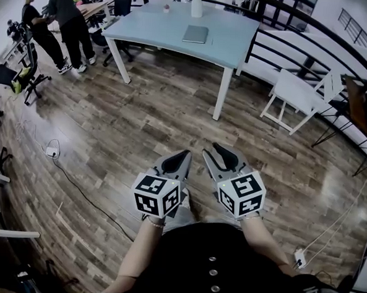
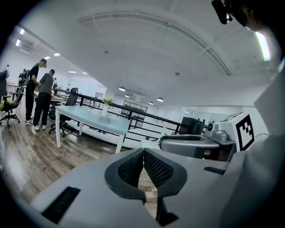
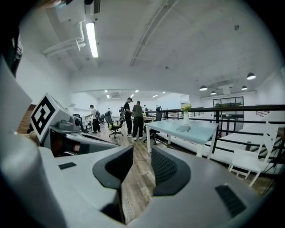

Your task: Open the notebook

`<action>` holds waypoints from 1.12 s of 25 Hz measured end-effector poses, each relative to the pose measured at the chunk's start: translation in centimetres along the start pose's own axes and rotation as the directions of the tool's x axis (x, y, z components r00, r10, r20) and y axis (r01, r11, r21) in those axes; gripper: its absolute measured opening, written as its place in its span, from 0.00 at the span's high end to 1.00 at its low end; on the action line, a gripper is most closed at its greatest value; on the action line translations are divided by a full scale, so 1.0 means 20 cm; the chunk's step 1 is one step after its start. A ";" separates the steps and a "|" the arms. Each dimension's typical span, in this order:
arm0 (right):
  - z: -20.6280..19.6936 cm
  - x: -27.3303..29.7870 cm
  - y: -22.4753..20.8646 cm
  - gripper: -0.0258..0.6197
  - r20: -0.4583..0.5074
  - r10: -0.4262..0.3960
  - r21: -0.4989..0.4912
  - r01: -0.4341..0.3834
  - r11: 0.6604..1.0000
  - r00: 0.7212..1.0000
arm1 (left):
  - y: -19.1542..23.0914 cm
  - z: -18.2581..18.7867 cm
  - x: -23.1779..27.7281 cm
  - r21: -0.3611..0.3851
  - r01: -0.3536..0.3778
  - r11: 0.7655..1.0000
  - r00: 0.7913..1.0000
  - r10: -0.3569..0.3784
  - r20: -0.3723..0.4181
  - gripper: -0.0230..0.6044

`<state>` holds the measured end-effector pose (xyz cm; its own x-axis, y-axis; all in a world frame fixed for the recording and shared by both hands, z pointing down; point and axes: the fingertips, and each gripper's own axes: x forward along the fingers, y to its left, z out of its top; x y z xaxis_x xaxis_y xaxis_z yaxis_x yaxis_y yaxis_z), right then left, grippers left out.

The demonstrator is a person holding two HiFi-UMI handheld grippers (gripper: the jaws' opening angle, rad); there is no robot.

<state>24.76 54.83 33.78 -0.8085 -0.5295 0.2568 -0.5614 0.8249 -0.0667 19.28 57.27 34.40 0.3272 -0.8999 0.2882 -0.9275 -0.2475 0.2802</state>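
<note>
Approach step is running: notebook [image 1: 195,34] is lying closed on desk [image 1: 235,23], top centre, not yet in reach. Left claw [image 1: 181,156] is sitting shut, right claw [image 1: 220,156] is gaping partway, both empty. Next move, I reckon, is closing the gap to the desk.

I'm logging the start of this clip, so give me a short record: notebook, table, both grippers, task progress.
notebook: closed, lying flat on the table
table: light blue, vase at its far edge, well ahead of both grippers
left gripper: jaws together, nothing held
right gripper: jaws apart, nothing between
task progress: not begun
</note>
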 end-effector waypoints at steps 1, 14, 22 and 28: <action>0.02 0.06 -0.02 0.78 0.001 -0.003 -0.001 0.003 1.000 1.000 | 0.05 0.03 0.03 0.003 0.004 1.000 1.000 -0.004 -0.001 0.93; 0.22 0.67 -0.22 0.78 0.001 -0.068 0.018 0.068 0.998 0.998 | 0.54 0.33 0.39 0.040 0.083 0.996 0.996 -0.082 -0.032 0.93; 0.23 0.84 -0.31 0.76 -0.020 -0.094 0.031 0.094 0.995 0.995 | 0.69 0.33 0.51 0.013 0.110 0.994 0.992 -0.109 -0.068 0.93; 0.21 0.95 -0.30 0.73 -0.039 -0.064 0.028 0.065 0.997 0.997 | 0.77 0.31 0.55 -0.012 0.107 0.994 0.991 -0.108 -0.079 0.93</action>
<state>12.12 39.00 34.96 -0.7635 -0.5731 0.2976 -0.6175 0.7828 -0.0767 7.51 41.39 36.11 0.4388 -0.8369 0.3273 -0.8847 -0.3386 0.3203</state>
